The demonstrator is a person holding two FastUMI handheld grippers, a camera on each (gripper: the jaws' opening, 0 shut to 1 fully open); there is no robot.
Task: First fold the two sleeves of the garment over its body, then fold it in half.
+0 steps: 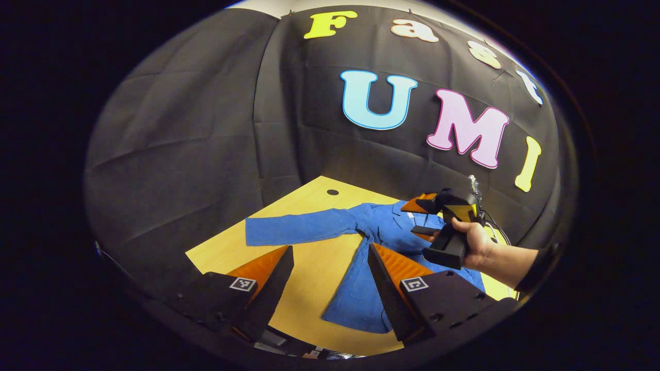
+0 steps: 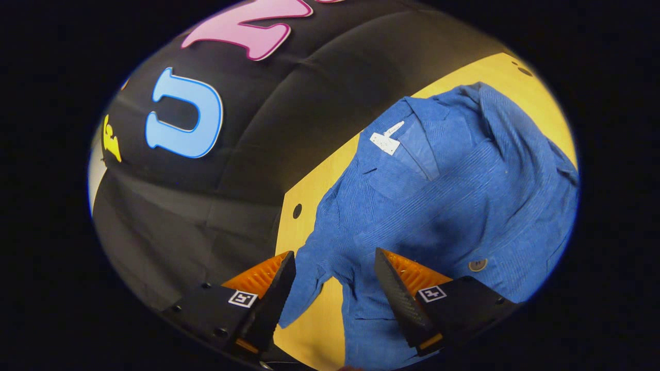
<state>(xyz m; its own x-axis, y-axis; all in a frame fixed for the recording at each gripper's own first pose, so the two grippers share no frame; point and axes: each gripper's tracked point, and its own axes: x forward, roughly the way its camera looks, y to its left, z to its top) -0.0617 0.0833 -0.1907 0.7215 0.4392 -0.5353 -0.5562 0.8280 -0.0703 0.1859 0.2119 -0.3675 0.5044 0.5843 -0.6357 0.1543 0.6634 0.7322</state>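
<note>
Sleeve-folding is being approached: both the left gripper (image 1: 330, 275) and right gripper (image 2: 332, 281) are being held spread above the blue jacket (image 2: 443, 196); a cuff must be pinched next.

Jacket spread flat on the tabletop

The jacket (image 1: 379, 232) lies on the tabletop (image 1: 314, 268), one sleeve (image 1: 294, 230) stretched out to the left in the left gripper view. The right tongs (image 1: 430, 219) hover over its collar end, the left tongs (image 1: 330, 278) above its near hem.
</note>
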